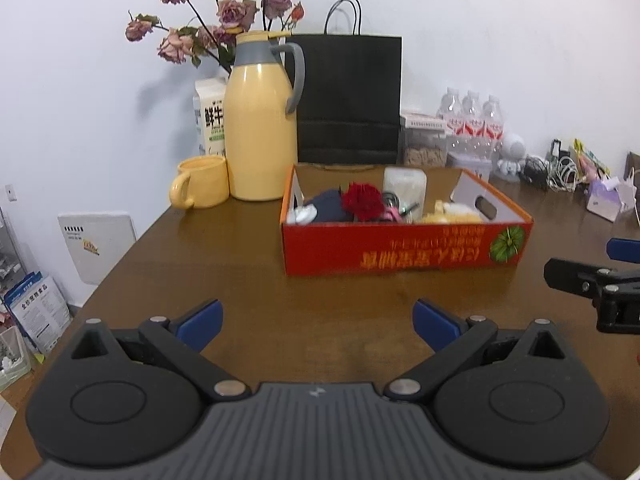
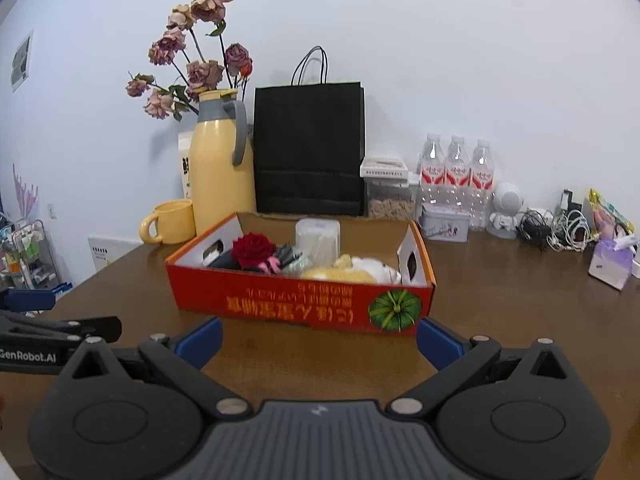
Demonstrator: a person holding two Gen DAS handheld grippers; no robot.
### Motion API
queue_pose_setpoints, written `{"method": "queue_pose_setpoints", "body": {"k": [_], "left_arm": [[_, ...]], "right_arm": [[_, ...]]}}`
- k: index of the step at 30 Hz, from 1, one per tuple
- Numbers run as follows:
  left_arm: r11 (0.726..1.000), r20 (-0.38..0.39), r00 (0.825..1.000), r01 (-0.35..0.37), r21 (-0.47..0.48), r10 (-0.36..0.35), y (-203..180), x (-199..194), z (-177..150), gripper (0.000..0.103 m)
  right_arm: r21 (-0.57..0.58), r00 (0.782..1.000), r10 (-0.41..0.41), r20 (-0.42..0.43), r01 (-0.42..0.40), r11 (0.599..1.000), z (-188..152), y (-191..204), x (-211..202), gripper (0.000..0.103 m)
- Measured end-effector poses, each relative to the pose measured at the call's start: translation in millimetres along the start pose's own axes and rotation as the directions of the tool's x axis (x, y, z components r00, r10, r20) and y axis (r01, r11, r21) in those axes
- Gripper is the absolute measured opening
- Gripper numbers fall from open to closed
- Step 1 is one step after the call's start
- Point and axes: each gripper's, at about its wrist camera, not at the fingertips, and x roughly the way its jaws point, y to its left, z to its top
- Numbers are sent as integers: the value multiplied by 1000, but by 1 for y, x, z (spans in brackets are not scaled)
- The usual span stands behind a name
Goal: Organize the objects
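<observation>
Grippers, left and right, hover with jaws apart and empty before a red box mid-surface, already holding a rose, jar and oddments, suggesting sorting is largely done.

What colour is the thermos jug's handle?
Grey, matching its collar; the thermos jug body is pale yellow. Clearest in the left wrist view.
</observation>
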Motion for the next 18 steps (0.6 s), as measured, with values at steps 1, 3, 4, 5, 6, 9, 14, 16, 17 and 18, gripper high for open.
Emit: {"method": "queue_pose_setpoints", "body": {"k": [1, 3, 4, 5, 6, 9, 14, 16, 17, 18], "left_arm": [[1000, -6, 1000, 0, 1, 0, 0, -1, -2, 103], [1000, -10, 1000, 7, 3, -7, 0, -4, -5, 103], [1000, -10, 1000, 9, 3, -9, 0, -6, -6, 103], [1000, -9, 1000, 10, 4, -10, 0, -7, -6, 103], [1000, -8, 1000, 11, 4, -11, 0, -8, -7, 103], [1000, -3, 1000, 13, 2, -13, 0, -9, -6, 103], [1000, -4, 1000, 12, 1, -12, 0, -9, -6, 103], [1000, -3, 1000, 12, 0, -12, 0, -9, -6, 103], [1000, -4, 1000, 11, 0, -11, 0, -9, -6, 103], [1000, -4, 1000, 11, -1, -11, 0, -9, -6, 103]], "right_arm": [[-1, 1000, -1, -7, 1, 1000, -2, 0, -2, 103], [-2, 1000, -3, -20, 3, 1000, -6, 0, -5, 103], [-2, 1000, -3, -24, 3, 1000, -8, 0, -6, 103], [-1, 1000, -3, -26, 3, 1000, -9, 0, -6, 103], [-2, 1000, -2, -28, 2, 1000, -10, -1, -7, 103], [0, 999, -4, -32, 4, 1000, -11, -1, -7, 103], [4, 999, -7, -39, 7, 1000, -12, -1, -5, 103], [4, 999, -6, -40, 7, 1000, -12, -1, -4, 103], [3, 999, -6, -41, 6, 1000, -12, -1, -4, 103], [4, 999, -6, -41, 6, 1000, -12, -1, -4, 103]]}}
